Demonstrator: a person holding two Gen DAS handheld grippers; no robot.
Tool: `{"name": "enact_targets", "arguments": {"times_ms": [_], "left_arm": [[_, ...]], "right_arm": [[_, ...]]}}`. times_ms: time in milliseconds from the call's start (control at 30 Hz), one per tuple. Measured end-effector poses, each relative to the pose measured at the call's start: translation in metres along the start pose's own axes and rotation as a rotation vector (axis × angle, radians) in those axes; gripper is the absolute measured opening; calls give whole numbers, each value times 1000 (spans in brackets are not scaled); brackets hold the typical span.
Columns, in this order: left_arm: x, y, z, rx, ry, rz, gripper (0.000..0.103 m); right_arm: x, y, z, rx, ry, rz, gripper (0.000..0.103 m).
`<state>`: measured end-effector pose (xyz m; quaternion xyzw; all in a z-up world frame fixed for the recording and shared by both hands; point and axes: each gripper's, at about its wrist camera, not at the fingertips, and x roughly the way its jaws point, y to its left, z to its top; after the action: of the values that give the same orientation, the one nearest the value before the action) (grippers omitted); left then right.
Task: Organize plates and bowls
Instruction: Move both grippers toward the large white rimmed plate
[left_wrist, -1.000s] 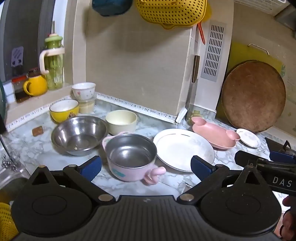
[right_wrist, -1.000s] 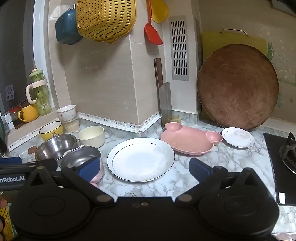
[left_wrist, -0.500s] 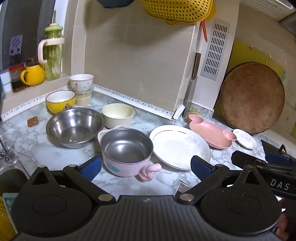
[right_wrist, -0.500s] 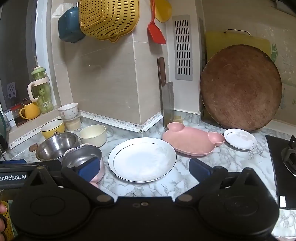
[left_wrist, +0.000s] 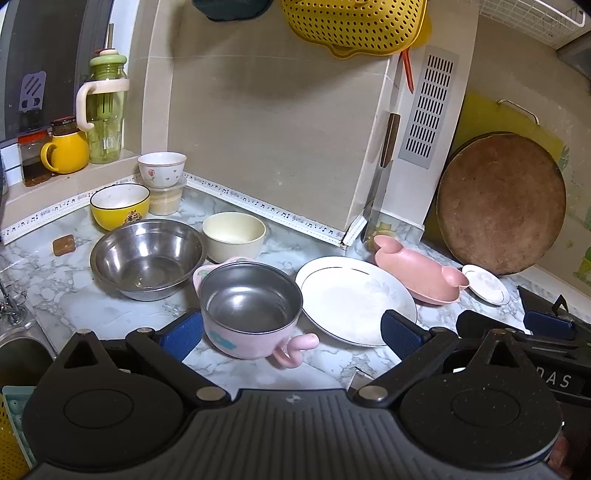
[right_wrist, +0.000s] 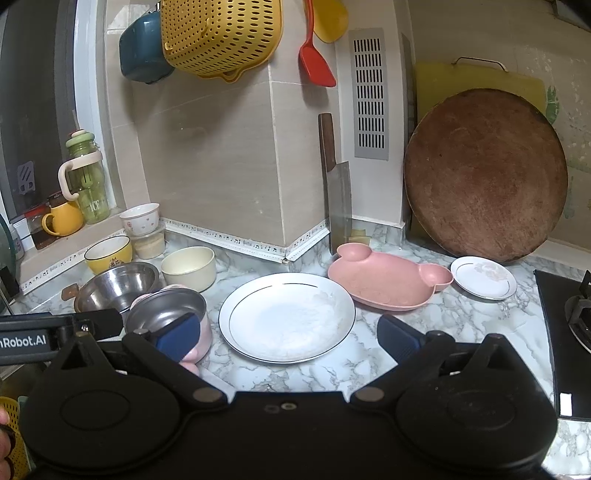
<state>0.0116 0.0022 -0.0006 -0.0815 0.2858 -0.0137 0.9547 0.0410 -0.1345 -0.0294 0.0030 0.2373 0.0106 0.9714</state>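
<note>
The left gripper (left_wrist: 291, 332), jaws spread, has crept closer to the pink-cased steel bowl (left_wrist: 251, 308) at centre frame. The right gripper (right_wrist: 288, 334) hangs spread over the white round plate (right_wrist: 287, 317); nothing's gripped yet.

A round wooden board (right_wrist: 485, 177) leans against the wall before a yellow board (right_wrist: 480, 79); a cleaver (right_wrist: 338, 195) stands upright beside the vent (right_wrist: 369, 94). A yellow colander (right_wrist: 218, 35) and red spatula (right_wrist: 316, 55) hang above the marble tabletop (right_wrist: 461, 317). A green bottle (left_wrist: 105, 110) and yellow mug (left_wrist: 66, 151) sit on the sill.

Your left gripper (left_wrist: 291, 334) was matte black, with two round discs, silver pivot screws and blue ribbed pads (left_wrist: 397, 332). Your right gripper (right_wrist: 288, 334) matched it; beside its left disc, white lettering read "nRobot.AI" on the other unit's black body.
</note>
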Motion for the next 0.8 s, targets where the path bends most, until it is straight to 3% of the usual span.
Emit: {"name": "enact_targets", "arguments": {"times_ms": [800], "left_arm": [[1, -6, -5, 24, 36, -36, 103]], "right_arm": [[-10, -5, -2, 0, 8, -60, 103]]}}
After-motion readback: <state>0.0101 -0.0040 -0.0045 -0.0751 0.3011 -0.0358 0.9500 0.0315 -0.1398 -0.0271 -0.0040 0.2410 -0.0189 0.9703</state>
